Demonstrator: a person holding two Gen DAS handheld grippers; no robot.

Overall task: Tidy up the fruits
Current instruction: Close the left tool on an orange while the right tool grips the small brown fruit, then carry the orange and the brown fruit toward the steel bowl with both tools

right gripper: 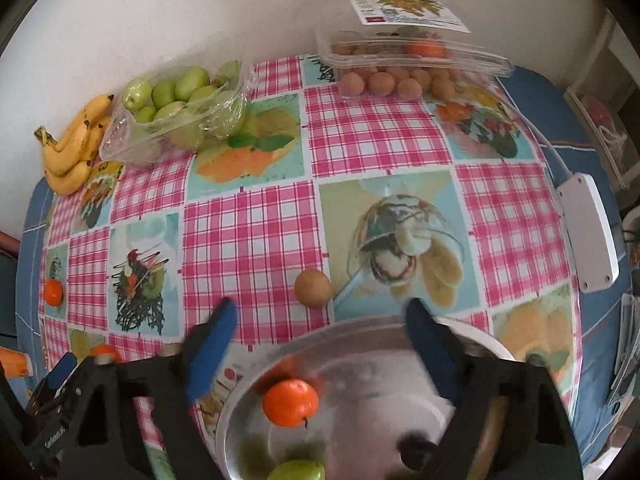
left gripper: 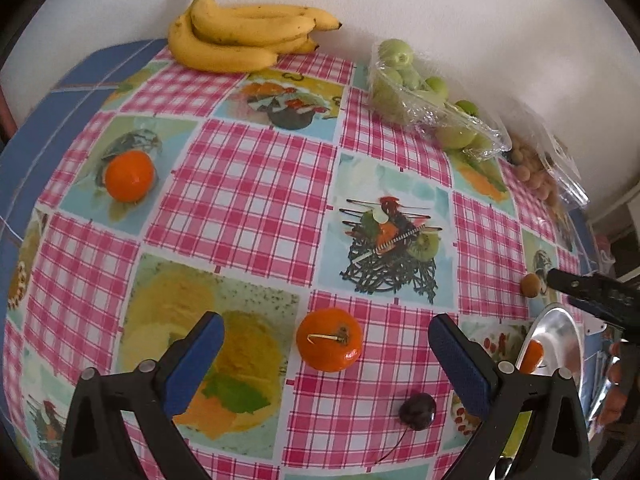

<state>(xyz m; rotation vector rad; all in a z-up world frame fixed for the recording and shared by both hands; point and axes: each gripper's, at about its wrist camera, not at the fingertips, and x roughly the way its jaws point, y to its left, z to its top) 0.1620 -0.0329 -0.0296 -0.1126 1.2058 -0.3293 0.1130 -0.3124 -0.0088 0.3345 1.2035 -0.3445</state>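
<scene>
My left gripper (left gripper: 326,322) is open and points down at the table, with a tangerine (left gripper: 329,345) lying between and just ahead of its blue fingers, untouched. A dark cherry (left gripper: 417,410) lies near the right finger. A second tangerine (left gripper: 129,176) sits far left. My right gripper (right gripper: 322,308) stands open with nothing in it, over the rim of a metal bowl (right gripper: 360,328). A small brown fruit (right gripper: 313,287) rests on the cloth just beyond its fingertips. In the bowl lie a tangerine (right gripper: 291,402) and a green fruit (right gripper: 296,472).
Along the wall stand a bunch of bananas (left gripper: 240,36), a clear tray of green fruits (right gripper: 180,108) and an open plastic box of small brown fruits (right gripper: 400,68). A white flat device (right gripper: 588,232) lies at the table's right edge. The checked tablecloth (left gripper: 248,192) covers the table.
</scene>
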